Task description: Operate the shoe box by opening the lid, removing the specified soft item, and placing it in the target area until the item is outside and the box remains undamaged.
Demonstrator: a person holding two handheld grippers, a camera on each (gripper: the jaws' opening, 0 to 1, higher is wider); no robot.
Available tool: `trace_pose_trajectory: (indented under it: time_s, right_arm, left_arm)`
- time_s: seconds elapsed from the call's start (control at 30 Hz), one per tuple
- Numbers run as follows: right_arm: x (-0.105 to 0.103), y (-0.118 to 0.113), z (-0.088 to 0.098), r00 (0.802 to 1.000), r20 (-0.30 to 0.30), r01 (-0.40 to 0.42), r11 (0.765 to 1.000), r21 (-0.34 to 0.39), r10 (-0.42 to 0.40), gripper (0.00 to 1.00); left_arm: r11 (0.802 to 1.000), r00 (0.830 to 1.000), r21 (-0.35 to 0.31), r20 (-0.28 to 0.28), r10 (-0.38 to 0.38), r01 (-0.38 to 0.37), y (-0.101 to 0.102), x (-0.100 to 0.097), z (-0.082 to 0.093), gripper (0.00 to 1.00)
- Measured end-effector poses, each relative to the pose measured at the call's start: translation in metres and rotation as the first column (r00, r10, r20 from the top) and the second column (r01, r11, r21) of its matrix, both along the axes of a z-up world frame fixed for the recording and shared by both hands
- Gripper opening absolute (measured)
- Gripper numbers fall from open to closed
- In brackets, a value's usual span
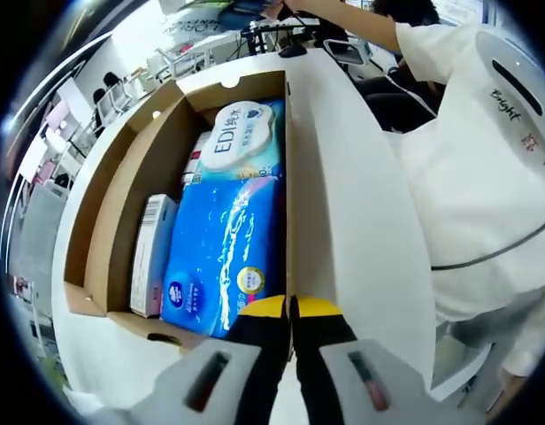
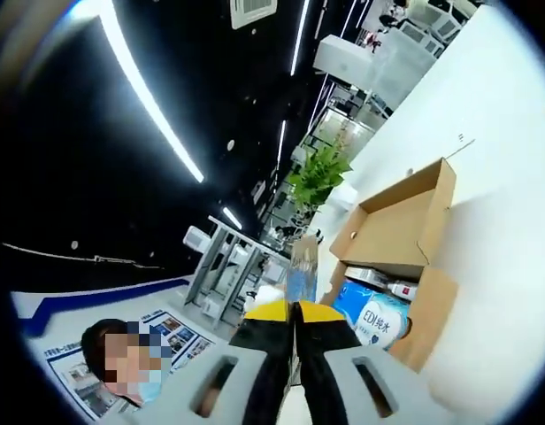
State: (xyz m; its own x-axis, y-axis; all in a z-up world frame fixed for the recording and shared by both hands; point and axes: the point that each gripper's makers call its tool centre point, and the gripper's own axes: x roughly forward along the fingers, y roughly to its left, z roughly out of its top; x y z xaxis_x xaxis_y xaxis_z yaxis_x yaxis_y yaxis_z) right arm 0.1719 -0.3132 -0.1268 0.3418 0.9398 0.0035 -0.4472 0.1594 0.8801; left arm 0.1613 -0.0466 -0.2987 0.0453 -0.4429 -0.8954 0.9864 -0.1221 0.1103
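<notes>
In the left gripper view, the shoe box (image 1: 122, 204) lies open on a white table (image 1: 361, 230). Its brown wall runs along the left side. Just inside that wall stands a thin white carton (image 1: 151, 257). Right beside it lies a big blue soft pack (image 1: 224, 257), which takes up most of the box. At the far end sits a white and teal pack (image 1: 241, 133) with letters on it. The white lid (image 1: 343, 204) stands up on the right side of the box. A person in a white shirt (image 1: 485, 168) is on the far right.

The left gripper (image 1: 290, 308) is at the near end of the box, just above the blue soft pack. Its two yellow tips are pressed together with nothing between them.

In the right gripper view, the same shoe box (image 2: 396, 221) shows from the other end, with its flaps up. The white and teal pack (image 2: 379, 320) peeks out of it. The right gripper (image 2: 293, 310) is up in the air, apart from the box. Its tips are closed too and hold nothing.

The blue pack looks light and squishy, I think. Its shiny wrap may be slippery. A good spot to pinch would be the near edge, where the wrap can bunch up. Pull gently, so the box walls do not tear.
</notes>
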Motion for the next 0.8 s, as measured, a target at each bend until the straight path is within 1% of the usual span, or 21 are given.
trace_pose_trajectory:
  time_s: [0.03, 0.07, 0.1, 0.3, 0.33, 0.37, 0.43, 0.5, 0.57, 0.7, 0.77, 0.8]
  right_arm:
    - [-0.001, -0.002, 0.0, 1.0, -0.002, -0.002, 1.0, 0.004, 0.002, 0.0]
    - [-0.001, -0.015, 0.003, 1.0, -0.004, 0.002, 1.0, 0.007, -0.001, 0.0]
    - [-0.001, -0.019, 0.002, 1.0, -0.003, 0.009, 1.0, 0.001, -0.009, 0.0]
    - [-0.008, -0.025, -0.005, 1.0, -0.004, 0.006, 1.0, -0.01, -0.006, 0.0]
    - [-0.011, -0.022, -0.006, 1.0, -0.001, 0.015, 1.0, -0.012, -0.015, 0.0]
    - [-0.007, -0.026, -0.007, 0.999, -0.001, 0.051, 0.999, -0.017, -0.051, 0.0]
    - [-0.003, -0.032, -0.005, 0.996, 0.005, 0.084, 0.996, -0.003, -0.084, 0.0]
    - [-0.004, -0.034, -0.002, 0.997, 0.004, 0.079, 0.997, 0.021, -0.079, 0.0]
    - [-0.004, -0.037, -0.002, 0.998, -0.006, 0.069, 0.997, 0.025, -0.068, 0.0]
    - [-0.003, -0.042, -0.012, 0.997, -0.009, 0.077, 0.997, -0.024, -0.077, 0.0]
    - [-0.006, -0.041, -0.018, 0.997, -0.015, 0.077, 0.996, -0.034, -0.077, 0.0]
    - [-0.005, -0.046, -0.021, 0.997, -0.014, 0.073, 0.996, -0.044, -0.073, 0.0]
  left_arm:
    - [1.0, 1.0, -0.001, -0.001, 0.0, 0.0, 0.0, 0.0, 0.0, 0.01]
    - [1.0, 1.0, -0.001, -0.002, 0.0, 0.0, 0.0, 0.0, 0.0, 0.01]
    - [1.0, 1.0, 0.0, -0.002, 0.001, -0.001, 0.0, 0.0, 0.0, 0.01]
    - [1.0, 1.0, -0.008, 0.002, -0.004, 0.004, -0.001, -0.001, 0.0, 0.01]
    - [1.0, 1.0, -0.008, 0.002, -0.004, 0.004, -0.001, -0.001, 0.0, 0.01]
    - [1.0, 1.0, -0.008, 0.002, -0.005, 0.005, -0.001, -0.001, 0.0, 0.01]
    - [1.0, 1.0, -0.006, 0.001, -0.005, 0.005, -0.001, 0.0, 0.0, 0.01]
    - [1.0, 1.0, -0.005, -0.001, -0.005, 0.005, -0.001, 0.0, 0.0, 0.01]
    - [1.0, 1.0, -0.004, -0.001, -0.004, 0.004, 0.0, 0.0, 0.0, 0.01]
    - [1.0, 1.0, -0.004, 0.001, -0.001, 0.001, 0.0, 0.0, 0.0, 0.01]
    - [1.0, 1.0, 0.008, 0.017, -0.001, 0.001, 0.0, 0.0, 0.0, 0.01]
    - [1.0, 1.0, 0.015, 0.027, -0.005, 0.004, 0.0, 0.0, -0.001, 0.01]
